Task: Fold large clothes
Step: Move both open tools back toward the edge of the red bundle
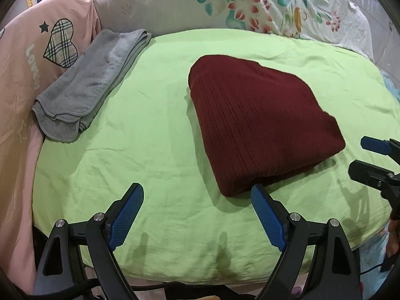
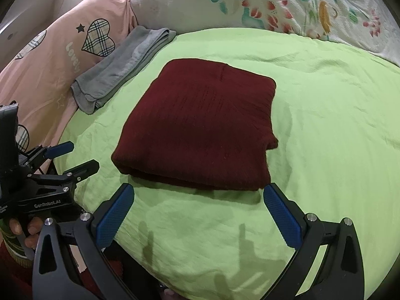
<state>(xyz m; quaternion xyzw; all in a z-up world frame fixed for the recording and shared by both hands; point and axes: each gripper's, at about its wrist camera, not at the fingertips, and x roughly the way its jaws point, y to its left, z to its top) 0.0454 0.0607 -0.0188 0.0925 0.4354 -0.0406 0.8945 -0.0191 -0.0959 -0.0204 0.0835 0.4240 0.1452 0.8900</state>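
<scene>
A dark red knitted garment point(image 1: 260, 125) lies folded into a thick rectangle on the light green sheet point(image 1: 155, 135); it also shows in the right wrist view point(image 2: 200, 127). My left gripper point(image 1: 197, 195) is open and empty, just in front of the garment's near left corner. My right gripper point(image 2: 198, 195) is open and empty, just in front of the garment's near edge. Each gripper shows in the other's view, the right one point(image 1: 365, 155) at the right edge and the left one point(image 2: 75, 155) at the left edge, both open.
A folded grey towel point(image 1: 92, 82) lies at the sheet's left edge, also in the right wrist view point(image 2: 120, 70). A pink quilt point(image 1: 30, 57) with plaid hearts is on the left. A floral quilt point(image 1: 250, 5) is piled behind.
</scene>
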